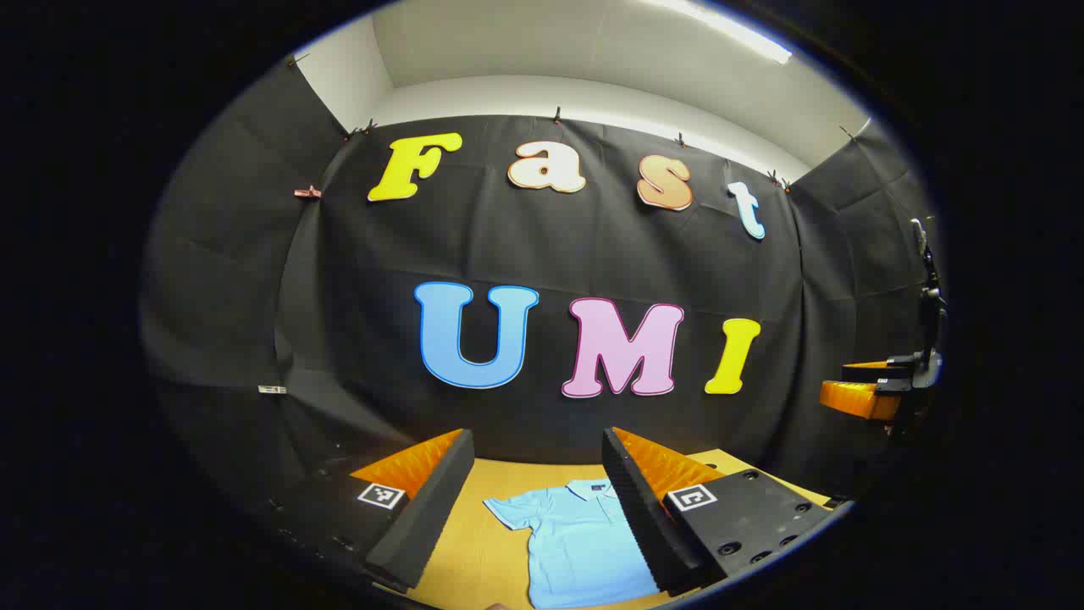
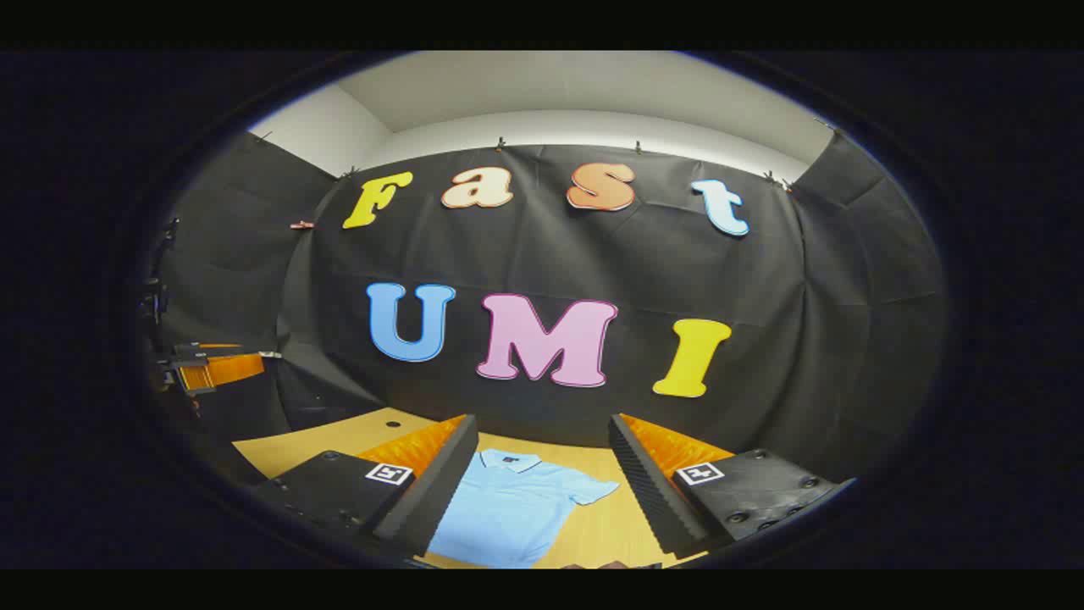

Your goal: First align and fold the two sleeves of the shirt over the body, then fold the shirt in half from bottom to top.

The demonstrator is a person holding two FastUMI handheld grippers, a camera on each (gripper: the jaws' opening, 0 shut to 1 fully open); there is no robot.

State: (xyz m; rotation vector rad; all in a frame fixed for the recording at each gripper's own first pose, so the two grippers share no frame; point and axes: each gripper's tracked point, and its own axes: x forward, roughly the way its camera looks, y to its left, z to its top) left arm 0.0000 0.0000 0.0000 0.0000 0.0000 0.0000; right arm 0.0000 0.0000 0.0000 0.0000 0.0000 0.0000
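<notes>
The shirt (image 1: 576,542) lies flat on the tabletop (image 1: 474,551), sleeves out, nothing folded yet (both folds remain). The left hand-held gripper (image 1: 538,508) and right hand-held gripper (image 2: 542,491) hover spread, holding nothing.

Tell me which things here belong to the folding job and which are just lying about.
Part of the job:
- light blue polo shirt, flat and unfolded, sleeves out
- left gripper, open above it
- right gripper, open above it

Just there:
- wooden table
- black cloth wall
- clips holding the cloth
</notes>
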